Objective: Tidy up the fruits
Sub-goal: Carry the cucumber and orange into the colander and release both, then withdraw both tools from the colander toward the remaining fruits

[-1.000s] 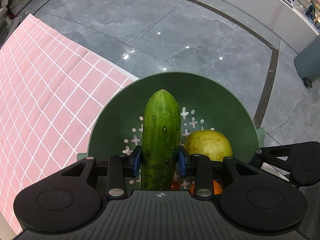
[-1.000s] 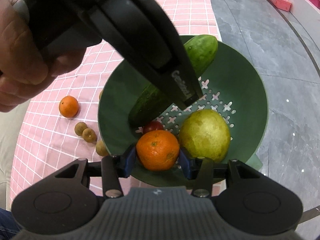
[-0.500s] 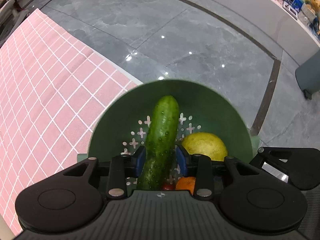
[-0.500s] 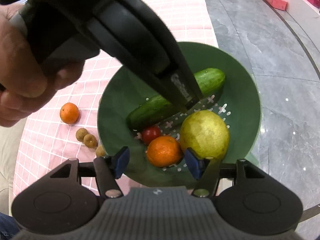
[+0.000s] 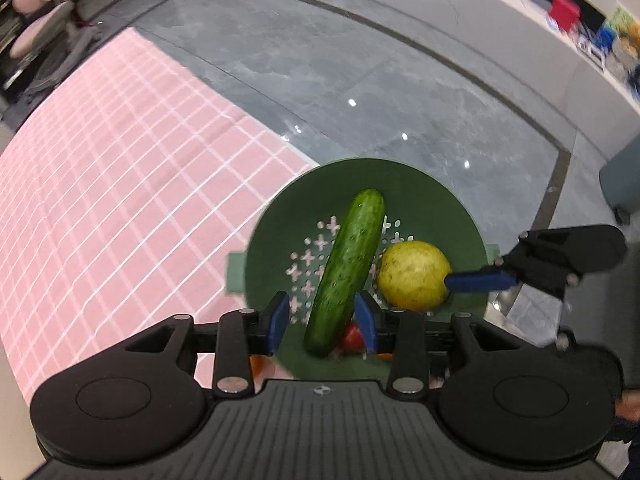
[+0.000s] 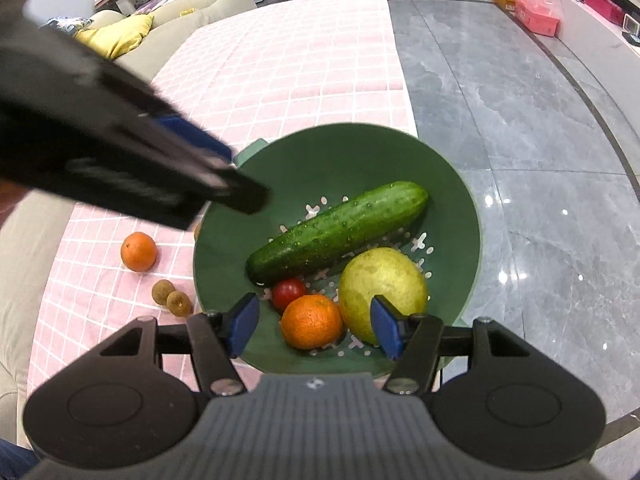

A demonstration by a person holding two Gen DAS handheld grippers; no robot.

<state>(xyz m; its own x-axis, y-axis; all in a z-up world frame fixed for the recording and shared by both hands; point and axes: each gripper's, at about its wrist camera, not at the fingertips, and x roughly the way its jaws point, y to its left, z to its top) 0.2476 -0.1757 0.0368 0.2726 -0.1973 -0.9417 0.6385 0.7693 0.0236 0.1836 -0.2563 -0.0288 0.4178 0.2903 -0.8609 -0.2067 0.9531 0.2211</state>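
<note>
A green colander sits at the edge of the pink checked tablecloth. In it lie a cucumber, a yellow-green pear, an orange and a small red tomato. My left gripper is open above the colander's near rim, empty; the cucumber lies below its fingers. My right gripper is open and empty above the near rim, over the orange. The left gripper shows blurred in the right wrist view.
On the pink cloth left of the colander lie another orange and two small brown fruits. A beige sofa with a yellow cushion stands beyond the table. Grey tiled floor lies right of the table edge.
My left gripper has let go of the cucumber, which now lies in the colander, and has pulled back and up. My right gripper has let go of the orange into the colander and drawn back.
</note>
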